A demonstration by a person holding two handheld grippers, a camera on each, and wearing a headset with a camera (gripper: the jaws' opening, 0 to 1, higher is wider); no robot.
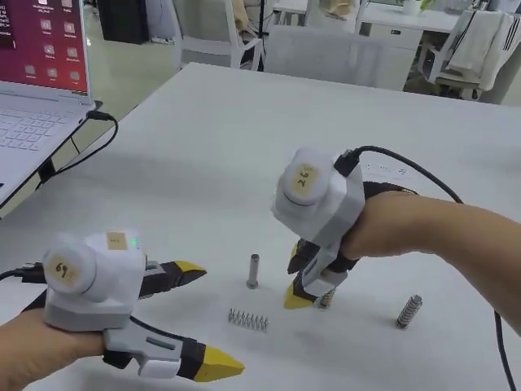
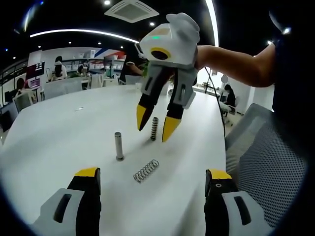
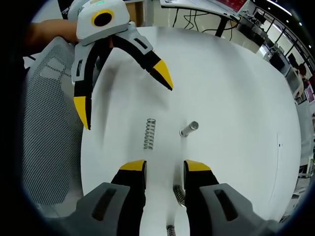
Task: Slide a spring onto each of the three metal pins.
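Note:
A bare metal pin (image 1: 253,271) (image 2: 118,146) (image 3: 189,129) stands upright on the white table (image 1: 203,147). A loose spring (image 1: 247,319) (image 2: 146,170) (image 3: 149,133) lies flat just in front of it. Two other pins carry springs, one (image 1: 326,299) (image 2: 154,129) (image 3: 179,194) close by, one (image 1: 409,310) further right. My right gripper (image 1: 299,281) (image 2: 156,123) (image 3: 165,169) points down, open, its tips straddling the nearer sprung pin. My left gripper (image 1: 210,318) (image 2: 151,174) (image 3: 123,93) hovers open at the near left, facing the loose spring, with nothing between its fingers.
An open laptop (image 1: 32,81) sits at the far left with a black cable (image 1: 94,147) trailing over the table edge. The right gripper's cable (image 1: 440,191) arcs over the table. Chairs (image 1: 216,32) and desks stand beyond the far edge. A mesh chair (image 3: 47,123) is at the near side.

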